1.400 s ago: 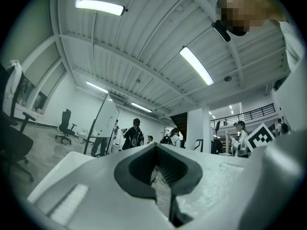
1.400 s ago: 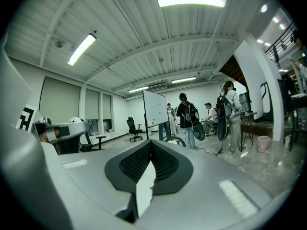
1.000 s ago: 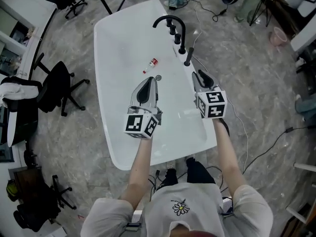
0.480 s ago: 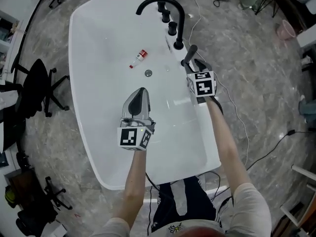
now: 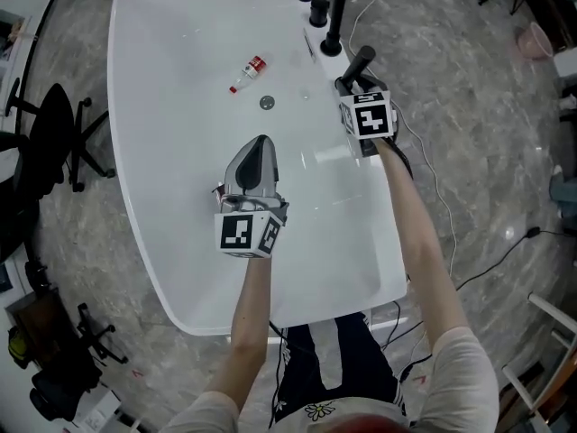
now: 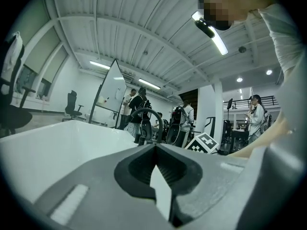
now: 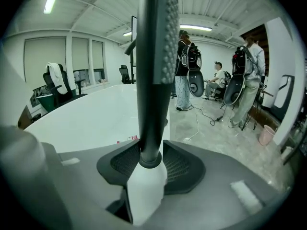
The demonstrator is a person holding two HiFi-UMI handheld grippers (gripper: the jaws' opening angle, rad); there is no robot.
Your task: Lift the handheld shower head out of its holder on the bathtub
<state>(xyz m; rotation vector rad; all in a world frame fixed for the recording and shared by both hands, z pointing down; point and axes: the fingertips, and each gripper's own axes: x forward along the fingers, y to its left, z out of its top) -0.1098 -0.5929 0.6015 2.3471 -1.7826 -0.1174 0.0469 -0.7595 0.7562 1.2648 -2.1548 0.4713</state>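
Observation:
The black handheld shower head (image 7: 153,56) stands upright in its holder on the white bathtub's right rim (image 5: 361,165), beside the black faucet (image 5: 335,7). In the head view only its top (image 5: 361,59) shows past my right gripper (image 5: 354,81). In the right gripper view my right gripper (image 7: 146,169) has its jaws against both sides of the handle's lower end, shut on it. My left gripper (image 5: 260,144) hangs over the middle of the tub, jaws shut with nothing between them (image 6: 156,176).
A small bottle with a red label (image 5: 246,73) lies in the tub near the drain (image 5: 267,103). Black knobs (image 5: 317,12) stand by the faucet. A hose and cables (image 5: 424,165) run over the floor to the right. Office chairs (image 5: 50,133) stand to the left.
My right gripper has moved forward along the rim to the shower head and now has its jaws on the handle. The left gripper has stayed over the tub.

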